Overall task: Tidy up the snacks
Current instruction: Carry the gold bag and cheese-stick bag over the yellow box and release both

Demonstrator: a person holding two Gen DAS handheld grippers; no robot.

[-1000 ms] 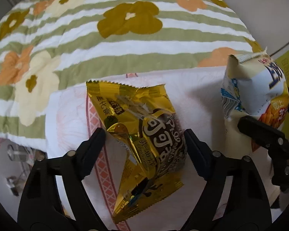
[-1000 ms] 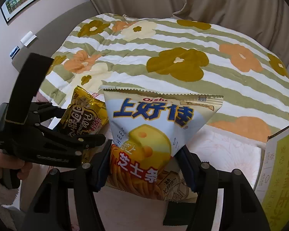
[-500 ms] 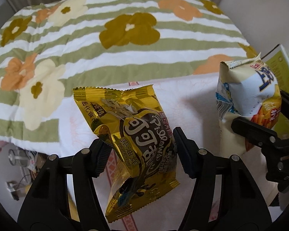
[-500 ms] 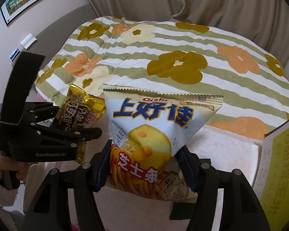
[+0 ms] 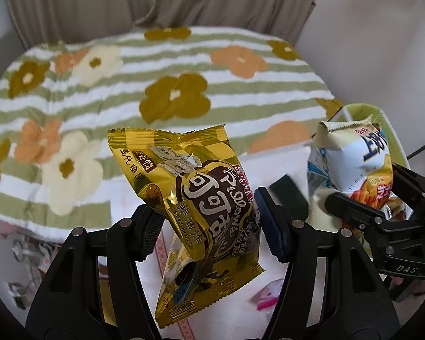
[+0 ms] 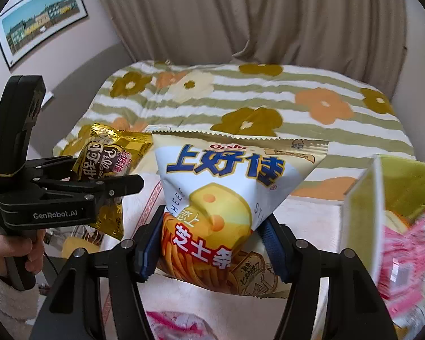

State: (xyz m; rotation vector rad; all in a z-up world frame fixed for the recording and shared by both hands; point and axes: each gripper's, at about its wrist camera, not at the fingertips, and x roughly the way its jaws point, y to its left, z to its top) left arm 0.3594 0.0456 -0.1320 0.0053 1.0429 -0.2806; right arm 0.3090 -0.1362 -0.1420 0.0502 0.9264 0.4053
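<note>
Left hand-held gripper pinching gold snack bag, long axis upright, tilted

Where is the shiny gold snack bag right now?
The gold snack bag is pinched in the left gripper, held up over the flowery blanket. The cheese snack bag in the right gripper is right beside it.

Soft, even daylight fills both views, with no hard shadows on the striped bedspread. The gold snack bag throws bright glare off its foil, clearest near its top edge. Fisheye bending curves the curtain and the wall picture, and dark corners ring each frame. Motion blur softens the far bedspread and smears the pink packets in the green box at right; the near bags read sharp.
</note>
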